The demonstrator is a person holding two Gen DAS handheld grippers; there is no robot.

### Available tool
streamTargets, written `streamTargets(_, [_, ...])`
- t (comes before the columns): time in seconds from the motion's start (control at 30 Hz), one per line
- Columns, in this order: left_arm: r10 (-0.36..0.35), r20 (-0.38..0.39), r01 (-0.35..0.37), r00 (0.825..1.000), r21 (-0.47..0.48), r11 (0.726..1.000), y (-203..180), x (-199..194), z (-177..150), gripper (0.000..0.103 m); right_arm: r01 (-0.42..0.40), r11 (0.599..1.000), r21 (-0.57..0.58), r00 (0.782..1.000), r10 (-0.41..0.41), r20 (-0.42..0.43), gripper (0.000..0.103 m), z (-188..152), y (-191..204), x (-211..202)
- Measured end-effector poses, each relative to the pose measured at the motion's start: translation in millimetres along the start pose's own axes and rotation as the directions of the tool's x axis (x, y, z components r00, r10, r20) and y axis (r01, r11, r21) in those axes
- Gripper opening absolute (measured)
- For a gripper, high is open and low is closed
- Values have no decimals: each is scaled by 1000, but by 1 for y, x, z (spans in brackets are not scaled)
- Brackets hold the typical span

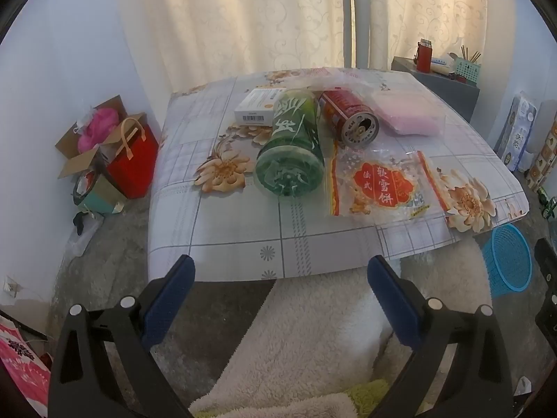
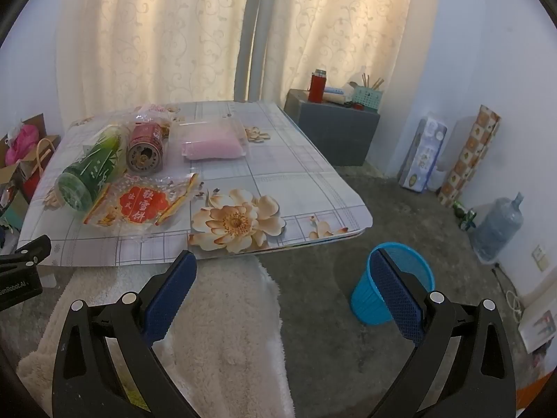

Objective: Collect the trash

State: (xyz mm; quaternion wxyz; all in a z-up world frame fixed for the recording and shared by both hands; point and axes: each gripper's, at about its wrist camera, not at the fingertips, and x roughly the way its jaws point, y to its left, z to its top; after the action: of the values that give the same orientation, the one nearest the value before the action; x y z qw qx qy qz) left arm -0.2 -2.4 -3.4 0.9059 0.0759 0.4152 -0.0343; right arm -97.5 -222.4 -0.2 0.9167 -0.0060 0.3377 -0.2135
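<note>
On the low flowered table lie a green plastic bottle on its side, a red can on its side, a clear snack wrapper with red print, a pink packet in clear plastic and a small white box. The bottle, can, wrapper and pink packet also show in the right wrist view. A blue mesh bin stands on the floor right of the table; it also shows in the left wrist view. My left gripper is open and empty before the table's near edge. My right gripper is open and empty, near the bin.
A cream fluffy rug lies under both grippers. Boxes and a red bag stand left of the table. A grey cabinet with a red flask stands at the back right. A water jug and rolls lean by the right wall.
</note>
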Motion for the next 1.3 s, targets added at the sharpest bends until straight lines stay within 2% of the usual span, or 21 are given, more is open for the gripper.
streamTargets(1.3, [2, 0, -2, 1000, 1, 1000, -2, 1, 2, 97, -3, 1000, 3, 1000, 3, 1, 95, -2, -2, 1])
